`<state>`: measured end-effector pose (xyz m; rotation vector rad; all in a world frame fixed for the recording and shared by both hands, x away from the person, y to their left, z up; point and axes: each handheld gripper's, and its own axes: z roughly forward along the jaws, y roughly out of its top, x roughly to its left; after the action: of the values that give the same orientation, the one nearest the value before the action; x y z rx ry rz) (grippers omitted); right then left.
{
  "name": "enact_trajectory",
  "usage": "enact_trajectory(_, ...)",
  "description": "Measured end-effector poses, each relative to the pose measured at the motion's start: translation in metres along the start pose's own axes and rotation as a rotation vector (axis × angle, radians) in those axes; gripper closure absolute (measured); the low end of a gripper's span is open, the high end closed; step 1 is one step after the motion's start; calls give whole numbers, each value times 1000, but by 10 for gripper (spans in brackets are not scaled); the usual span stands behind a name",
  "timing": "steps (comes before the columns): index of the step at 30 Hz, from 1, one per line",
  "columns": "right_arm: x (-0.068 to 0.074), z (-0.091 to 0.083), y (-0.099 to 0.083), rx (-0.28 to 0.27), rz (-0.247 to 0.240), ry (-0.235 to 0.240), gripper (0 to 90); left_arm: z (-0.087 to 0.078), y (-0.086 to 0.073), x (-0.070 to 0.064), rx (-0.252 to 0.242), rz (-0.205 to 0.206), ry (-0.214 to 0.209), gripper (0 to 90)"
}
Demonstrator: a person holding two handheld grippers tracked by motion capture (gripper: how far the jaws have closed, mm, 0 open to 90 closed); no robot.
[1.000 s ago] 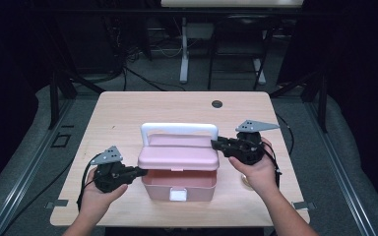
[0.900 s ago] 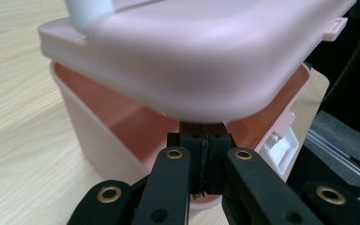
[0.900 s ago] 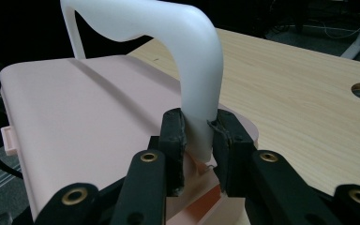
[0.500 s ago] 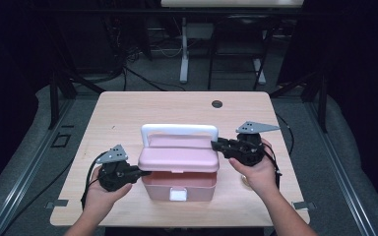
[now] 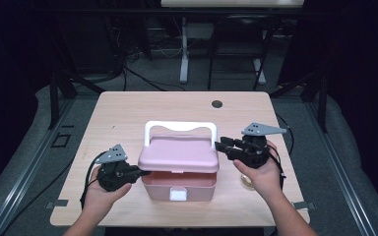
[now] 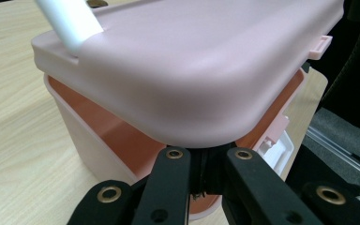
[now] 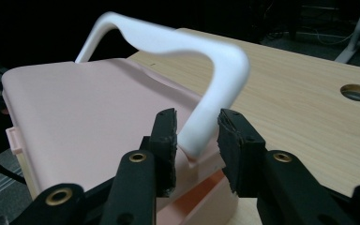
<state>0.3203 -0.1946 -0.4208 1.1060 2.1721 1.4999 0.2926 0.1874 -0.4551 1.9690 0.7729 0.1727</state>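
Note:
A pink box (image 5: 177, 186) with a white handle (image 5: 179, 127) stands at the table's front middle. Its lid (image 5: 178, 155) is tilted up at the front, so the inside shows. My left gripper (image 5: 145, 172) is at the box's left side. In the left gripper view its jaws (image 6: 205, 152) are nearly together under the lid's (image 6: 183, 61) raised corner, touching its rim from below. My right gripper (image 5: 219, 146) is at the box's right side. In the right gripper view its pads (image 7: 197, 126) close on the right leg of the handle (image 7: 215, 61).
The wooden table (image 5: 128, 113) has a round cable hole (image 5: 217, 104) at the back. A white latch (image 5: 177, 195) sits on the box's front wall. A small pale round object (image 5: 248, 182) lies under the right hand. Dark floor, cables and table legs surround the table.
The left gripper has moved in to the box's left side and under the lid. The lid's front has risen, showing the inside. The right gripper has stayed at the handle.

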Motion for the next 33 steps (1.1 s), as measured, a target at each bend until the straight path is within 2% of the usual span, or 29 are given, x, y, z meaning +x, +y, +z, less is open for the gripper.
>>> enact_trajectory(4, 0, -13, -8, -34, -13, -38, 711, -1, 2, 0, -5, 0, 2, 900)
enact_trajectory(7, -2, -21, -15, -62, 7, -52, 754, -2, 4, 0, -7, 2, 3, 900)
enact_trajectory(13, -2, -29, -35, -47, 16, -72, 828, -3, 8, 0, -16, 5, 9, 900)
enact_trajectory(18, 7, -26, -52, -26, 7, -61, 894, -3, 11, 1, -23, -2, 8, 900)
enact_trajectory(27, 25, -12, -67, 16, 13, 23, 900, -5, 18, 2, -26, -2, 10, 900)
enact_trajectory(33, 38, 2, -73, 62, -19, 50, 900, -6, 20, 2, -26, -1, 11, 900)
